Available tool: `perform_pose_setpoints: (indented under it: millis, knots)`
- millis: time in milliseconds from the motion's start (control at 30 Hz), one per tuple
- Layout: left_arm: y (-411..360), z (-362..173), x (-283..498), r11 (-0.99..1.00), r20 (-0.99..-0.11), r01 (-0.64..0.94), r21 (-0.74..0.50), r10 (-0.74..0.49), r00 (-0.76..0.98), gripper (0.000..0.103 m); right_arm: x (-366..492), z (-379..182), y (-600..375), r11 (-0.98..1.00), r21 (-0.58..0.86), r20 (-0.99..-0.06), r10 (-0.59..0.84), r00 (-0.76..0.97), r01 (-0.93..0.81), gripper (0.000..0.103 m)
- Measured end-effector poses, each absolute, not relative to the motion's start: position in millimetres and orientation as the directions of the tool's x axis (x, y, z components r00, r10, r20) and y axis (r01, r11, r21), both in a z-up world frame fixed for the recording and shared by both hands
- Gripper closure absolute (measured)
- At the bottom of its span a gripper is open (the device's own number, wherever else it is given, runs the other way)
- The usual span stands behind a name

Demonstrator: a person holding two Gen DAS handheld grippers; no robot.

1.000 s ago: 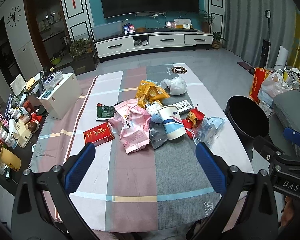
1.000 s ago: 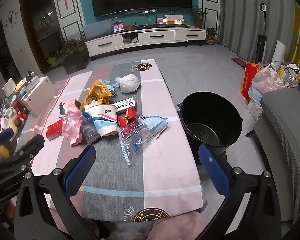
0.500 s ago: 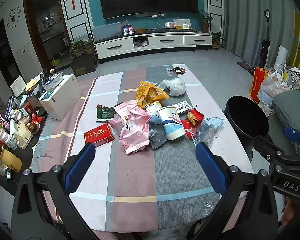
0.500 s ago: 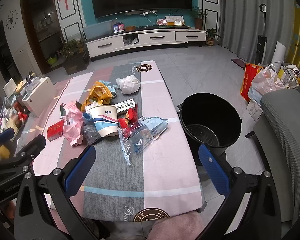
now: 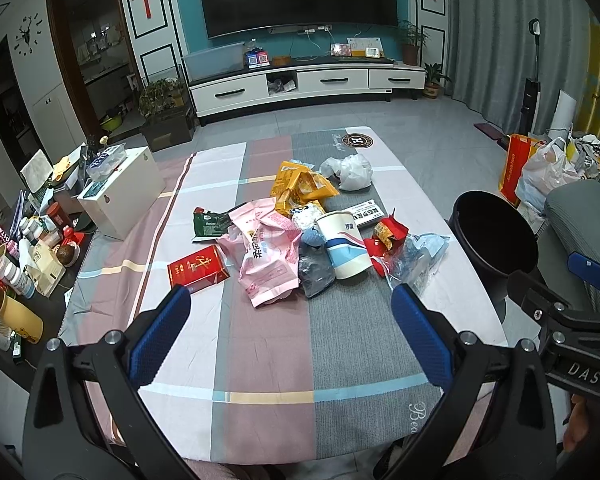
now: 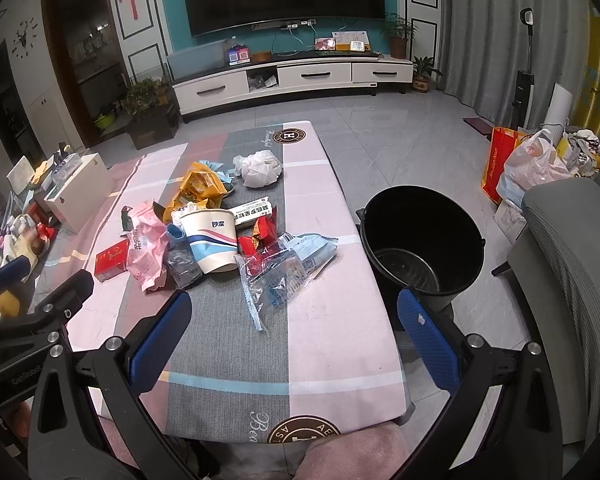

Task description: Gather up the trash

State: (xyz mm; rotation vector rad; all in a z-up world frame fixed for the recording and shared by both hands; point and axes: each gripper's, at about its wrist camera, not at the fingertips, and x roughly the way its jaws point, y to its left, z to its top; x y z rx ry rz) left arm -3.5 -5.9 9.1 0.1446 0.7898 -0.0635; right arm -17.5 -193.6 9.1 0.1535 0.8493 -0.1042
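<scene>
Trash pile: wrappers, paper cup, red box, mid-tabletop. Black bin beside tabletop. Left hand-held gripper, right hand-held gripper: both spread, empty.

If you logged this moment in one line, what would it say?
phase: start | left gripper: open, empty | right gripper: open, empty | trash pile: on table, untouched | bin: beside table, looks empty

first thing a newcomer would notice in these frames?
The trash heap mid-table: a paper cup on its side, ringed by a pink bag, orange wrappers and a clear bag. Next, the black bin on the floor beside the table's right edge. Both tools hang open, empty.
</scene>
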Motion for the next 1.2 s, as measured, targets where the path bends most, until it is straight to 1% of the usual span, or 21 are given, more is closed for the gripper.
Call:
perform_pose_setpoints:
  millis: [967, 1000, 1100, 1133, 1200]
  knots:
    - [-5, 5, -4, 0.988, -0.716, 0.121, 0.097, -0.015, 0.698, 0.003, -19, 8, -194, 0.984, 0.094, -0.754, -0.031, 0.656, 0.154, 0.002]
    - [-4, 4, -3, 0.988, -0.718, 0.124, 0.09, -0.022, 0.695, 0.003, -19, 9, -195, 0.984, 0.096, -0.754, -0.029, 0.657, 0.153, 0.002]
    - [1, -1, 1, 0.985, -0.729, 0.172, 0.016, -0.106, 0.676, 0.003, -20, 7, -198, 0.984, 0.115, -0.744, -0.005, 0.669, 0.136, 0.002]
    - [8, -3, 5, 0.979, -0.726, 0.201, -0.036, -0.164, 0.668, 0.003, -20, 5, -200, 0.985, 0.129, -0.736, 0.015, 0.677, 0.118, 0.002]
    - [19, -7, 11, 0.973, -0.712, 0.214, -0.088, -0.212, 0.669, 0.003, -18, -5, -202, 0.985, 0.147, -0.732, 0.043, 0.68, 0.095, 0.002]
